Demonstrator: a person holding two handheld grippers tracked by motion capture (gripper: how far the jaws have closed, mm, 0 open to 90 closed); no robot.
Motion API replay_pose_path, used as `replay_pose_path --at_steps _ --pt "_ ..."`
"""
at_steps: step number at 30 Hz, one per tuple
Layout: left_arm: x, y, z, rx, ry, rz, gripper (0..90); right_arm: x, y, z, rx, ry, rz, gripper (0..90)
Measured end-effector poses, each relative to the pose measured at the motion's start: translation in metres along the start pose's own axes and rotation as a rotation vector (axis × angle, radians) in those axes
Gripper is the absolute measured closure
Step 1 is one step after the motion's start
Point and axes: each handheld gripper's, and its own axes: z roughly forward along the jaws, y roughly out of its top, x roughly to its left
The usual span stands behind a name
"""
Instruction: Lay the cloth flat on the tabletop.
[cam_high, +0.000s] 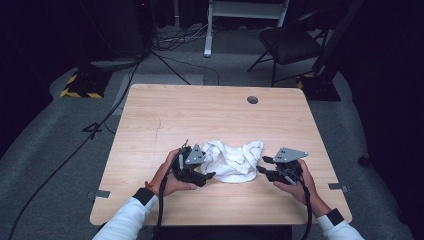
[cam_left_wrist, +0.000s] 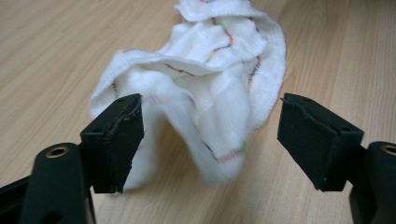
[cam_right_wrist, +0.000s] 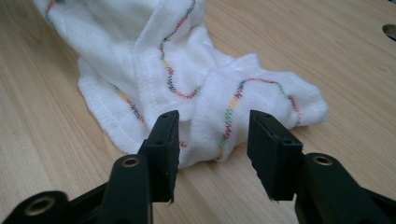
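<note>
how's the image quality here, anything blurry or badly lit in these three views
High view: the table is brightly lit while the room around it falls into deep shadow, and the white cloth is nearly blown out. Left gripper view: the cloth is soft and slightly blurred, its stitching smeared. Right gripper view: sharper, with the coloured zigzag stitching crisp.

A white cloth (cam_right_wrist: 196, 79) of soft, nubbly woven cotton lies crumpled, with multicoloured zigzag stitching along its hems. It rests just ahead of the right gripper (cam_right_wrist: 212, 144), whose jaws are matt black plastic faced with rough, worn rubbery pads. The left gripper (cam_left_wrist: 210, 135) has the same dull black finish, its pad edges frayed. Beneath both, the table (cam_high: 210, 107) is pale wood-grain laminate, smooth with a faint sheen.
</note>
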Motion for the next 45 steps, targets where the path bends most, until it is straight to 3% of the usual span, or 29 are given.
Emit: replay_pose_path --at_steps 3,6,8,10,11,15,16,19,20,23,24,25,27,28,31,33,35,37,40,41,42,43,45 --pt "0.007 0.003 -0.008 -0.043 -0.001 -0.028 21.3 0.004 0.003 0.008 0.01 0.018 -0.006 45.3" --pt "0.007 0.007 -0.004 -0.043 -0.006 -0.014 21.2 0.007 0.003 0.013 0.028 0.014 -0.021 43.7" --pt "0.004 0.014 0.013 0.0 -0.031 0.037 20.9 0.007 0.003 0.019 0.055 -0.006 -0.022 44.4" --pt "0.004 0.016 0.02 0.021 -0.032 0.052 20.7 0.007 0.003 0.021 0.066 -0.019 -0.021 44.4" --pt "0.003 0.022 0.036 0.05 -0.04 0.083 20.6 0.004 0.001 0.023 0.08 -0.035 -0.016 46.9" --pt "0.004 0.029 0.055 0.061 -0.014 0.115 20.6 -0.001 -0.002 0.024 0.098 -0.06 -0.001 53.4" --pt "0.005 0.031 0.06 0.06 -0.006 0.13 20.6 -0.004 -0.003 0.023 0.096 -0.068 0.005 60.8" --pt "0.011 0.036 0.076 0.102 0.007 0.146 20.7 -0.007 -0.004 0.021 0.092 -0.074 0.006 67.1" --pt "0.017 0.036 0.082 0.109 0.004 0.135 25.2 -0.008 -0.005 0.02 0.09 -0.075 0.001 74.2" --pt "0.024 0.035 0.083 0.107 -0.011 0.122 43.5 -0.01 -0.006 0.018 0.084 -0.077 -0.004 80.0" --pt "0.027 0.034 0.083 0.112 -0.002 0.127 43.5 -0.01 -0.006 0.017 0.082 -0.078 -0.007 82.5" --pt "0.032 0.031 0.082 0.14 0.011 0.141 60.0 -0.011 -0.006 0.015 0.079 -0.082 -0.009 86.3" --pt "0.035 0.029 0.08 0.144 0.013 0.141 75.7 -0.013 -0.006 0.013 0.078 -0.088 -0.002 89.9" --pt "0.04 0.027 0.074 0.141 0.038 0.136 79.6 -0.014 -0.006 0.013 0.076 -0.099 -0.004 90.0" --pt "0.048 0.024 0.063 0.11 0.028 0.107 87.5 -0.02 -0.007 0.008 0.062 -0.126 0.015 90.0" --pt "0.053 0.022 0.058 0.096 0.001 0.075 83.5 -0.025 -0.009 0.004 0.054 -0.137 0.031 90.0" --pt "0.055 0.021 0.057 0.094 -0.019 0.074 71.5 -0.027 -0.009 0.002 0.049 -0.132 0.047 90.0" --pt "0.054 0.02 0.057 0.088 -0.022 0.063 55.1 -0.027 -0.009 0.002 0.027 -0.12 0.075 77.8" --pt "0.051 0.022 0.065 0.096 0.002 0.05 32.1 -0.02 -0.004 0.006 0.021 -0.099 0.055 65.7" --pt "0.05 0.023 0.069 0.097 -0.001 0.047 32.1 -0.02 -0.004 0.006 0.021 -0.099 0.055 65.7" --pt "0.048 0.023 0.077 0.106 -0.016 0.053 29.1 -0.015 -0.001 0.01 0.015 -0.054 0.038 59.5" --pt "0.048 0.023 0.077 0.106 -0.016 0.053 29.0 -0.012 0.0 0.012 0.021 -0.047 0.027 56.3" --pt "0.049 0.021 0.086 0.143 -0.008 0.068 33.7 -0.008 0.002 0.017 0.028 -0.039 0.021 52.4"
